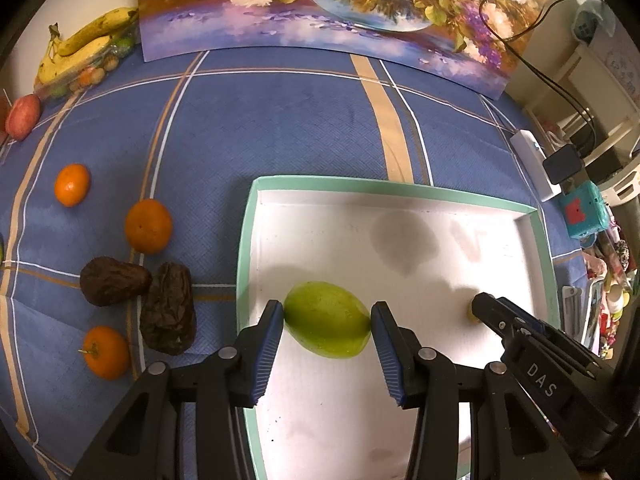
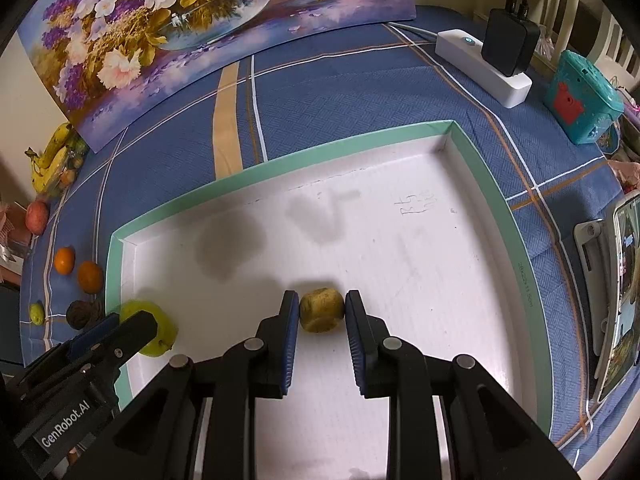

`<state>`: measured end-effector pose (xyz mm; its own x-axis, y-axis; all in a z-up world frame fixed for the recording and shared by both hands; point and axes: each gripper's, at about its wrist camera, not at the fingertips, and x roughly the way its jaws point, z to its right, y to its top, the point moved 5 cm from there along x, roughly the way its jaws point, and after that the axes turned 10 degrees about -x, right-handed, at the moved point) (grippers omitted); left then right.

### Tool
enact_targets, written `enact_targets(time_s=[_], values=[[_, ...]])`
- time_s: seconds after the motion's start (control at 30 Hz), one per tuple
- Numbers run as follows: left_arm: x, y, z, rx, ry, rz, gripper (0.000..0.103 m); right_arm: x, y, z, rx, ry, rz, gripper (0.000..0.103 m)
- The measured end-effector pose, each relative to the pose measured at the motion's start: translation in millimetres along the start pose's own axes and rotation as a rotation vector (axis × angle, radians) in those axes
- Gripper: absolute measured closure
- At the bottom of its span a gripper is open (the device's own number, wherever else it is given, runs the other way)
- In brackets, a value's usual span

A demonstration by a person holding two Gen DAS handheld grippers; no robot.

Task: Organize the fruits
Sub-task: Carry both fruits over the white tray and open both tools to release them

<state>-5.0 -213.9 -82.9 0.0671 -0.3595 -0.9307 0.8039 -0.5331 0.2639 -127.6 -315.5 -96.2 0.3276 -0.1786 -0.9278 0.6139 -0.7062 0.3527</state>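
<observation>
My left gripper (image 1: 327,322) is shut on a green mango (image 1: 326,324) and holds it over the left part of a white tray with a green rim (image 1: 360,182). My right gripper (image 2: 322,312) is shut on a small brownish-yellow fruit (image 2: 321,309) over the middle of the same tray (image 2: 280,152). In the right wrist view the mango (image 2: 158,330) shows partly behind the left gripper. In the left wrist view the right gripper (image 1: 486,312) hides most of its fruit.
On the blue checked cloth left of the tray lie three oranges (image 1: 148,226), two dark wrinkled fruits (image 1: 168,314), a red apple (image 1: 23,116) and bananas (image 1: 76,54). A flower painting (image 1: 340,4) stands at the back. A power strip (image 2: 482,66), a teal box (image 2: 582,98) and a phone (image 2: 622,292) are at right.
</observation>
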Motion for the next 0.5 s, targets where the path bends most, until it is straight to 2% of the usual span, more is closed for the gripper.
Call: enact_targets(time_s=[0.5], values=[[-22,7,2,0.000,-0.004,0.033,0.054,-3,3,-1,-0.004,-0.020,0.002,0.078]])
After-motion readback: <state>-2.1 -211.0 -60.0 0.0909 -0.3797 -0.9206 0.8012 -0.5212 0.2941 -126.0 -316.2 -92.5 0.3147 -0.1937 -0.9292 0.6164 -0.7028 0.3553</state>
